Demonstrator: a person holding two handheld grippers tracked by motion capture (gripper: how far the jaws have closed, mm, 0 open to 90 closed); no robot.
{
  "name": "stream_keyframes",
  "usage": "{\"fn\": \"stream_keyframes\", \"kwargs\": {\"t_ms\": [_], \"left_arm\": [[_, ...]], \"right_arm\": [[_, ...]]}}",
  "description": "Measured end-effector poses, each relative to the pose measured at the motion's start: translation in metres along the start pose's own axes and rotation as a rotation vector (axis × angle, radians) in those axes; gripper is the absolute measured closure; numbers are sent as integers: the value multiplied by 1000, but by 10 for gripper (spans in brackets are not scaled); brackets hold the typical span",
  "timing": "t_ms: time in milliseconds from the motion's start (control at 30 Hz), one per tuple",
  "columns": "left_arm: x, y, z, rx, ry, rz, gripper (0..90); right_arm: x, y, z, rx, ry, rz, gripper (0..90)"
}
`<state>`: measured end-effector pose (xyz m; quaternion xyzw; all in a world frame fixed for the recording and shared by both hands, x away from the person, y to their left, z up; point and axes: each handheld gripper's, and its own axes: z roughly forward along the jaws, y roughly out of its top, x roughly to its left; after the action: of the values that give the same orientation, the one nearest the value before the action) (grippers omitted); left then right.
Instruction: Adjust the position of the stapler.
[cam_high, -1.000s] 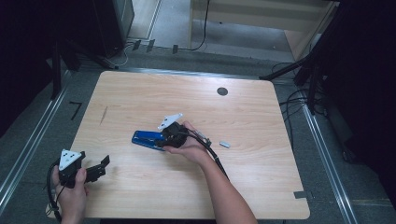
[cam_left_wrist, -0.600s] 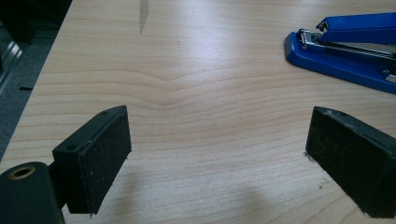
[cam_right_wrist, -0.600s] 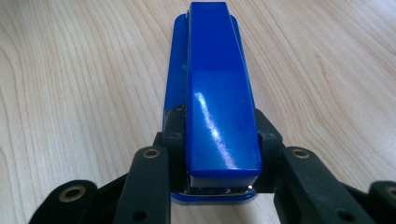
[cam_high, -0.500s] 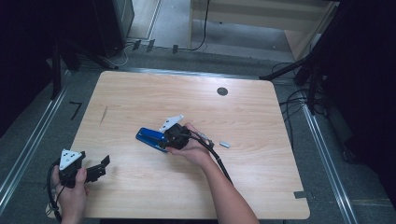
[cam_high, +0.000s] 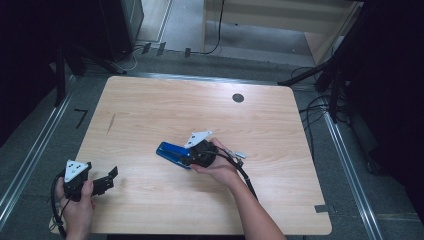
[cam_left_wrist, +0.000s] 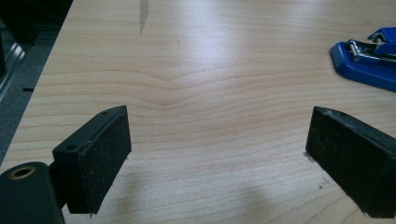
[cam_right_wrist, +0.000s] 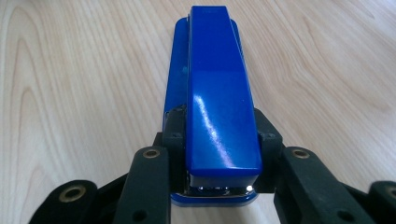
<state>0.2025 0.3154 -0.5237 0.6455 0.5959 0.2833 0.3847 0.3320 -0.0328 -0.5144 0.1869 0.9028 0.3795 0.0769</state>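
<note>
A blue stapler (cam_high: 171, 152) lies near the middle of the wooden table (cam_high: 150, 107), its nose pointing left. My right gripper (cam_high: 193, 156) is shut on its rear end. In the right gripper view the two pads press the sides of the stapler (cam_right_wrist: 217, 93) near its hinge, and the right gripper (cam_right_wrist: 217, 136) looks along its length. My left gripper (cam_high: 107, 180) sits at the table's front left corner, held by a hand, with nothing in it. Seen from the left gripper (cam_left_wrist: 219, 158), its pads stand wide apart over bare wood, with the stapler (cam_left_wrist: 362, 63) far off at the upper right.
A small grey piece (cam_high: 240, 155) lies just right of the right hand. A black round grommet (cam_high: 238, 98) sits near the table's far edge, and a dark streak (cam_high: 111, 123) marks the wood at the left. Cables and dark stands crowd the floor at the right.
My right gripper has shifted a little to the right with the stapler in it, and the stapler has turned slightly. The left gripper has stayed where it was.
</note>
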Motion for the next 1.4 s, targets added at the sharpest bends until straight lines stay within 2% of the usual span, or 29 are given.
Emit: {"fn": "stream_keyframes", "kwargs": {"t_ms": [467,633,733,800,867,967,1100,1133,1167,1400], "left_arm": [[0,0,-1,0,-1,3,72],[-7,-1,-1,2,6,35,72],[-12,0,-1,-1,-18,28,72],[-25,0,0,4,-22,74,72],[-29,-1,0,9,-30,85,72],[-46,-1,-1,6,-64,114,72],[-62,-2,-2,4,-107,126,72],[-62,-2,-2,4,-107,126,72],[-69,-3,0,10,-125,134,72],[-87,-6,5,23,-174,139,72]], "right_arm": [[6,-23,-24,-1,-5,-18,672],[11,-31,-31,-3,2,-25,672],[14,-36,-35,-5,5,-32,672],[16,-39,-38,-7,8,-30,672],[18,-42,-41,-6,5,-33,672],[22,-47,-47,-9,2,-45,672],[25,-53,-52,-11,3,-52,672],[25,-55,-54,-10,1,-54,671],[26,-56,-55,-11,3,-56,672],[29,-66,-64,-17,7,-53,672]]}}
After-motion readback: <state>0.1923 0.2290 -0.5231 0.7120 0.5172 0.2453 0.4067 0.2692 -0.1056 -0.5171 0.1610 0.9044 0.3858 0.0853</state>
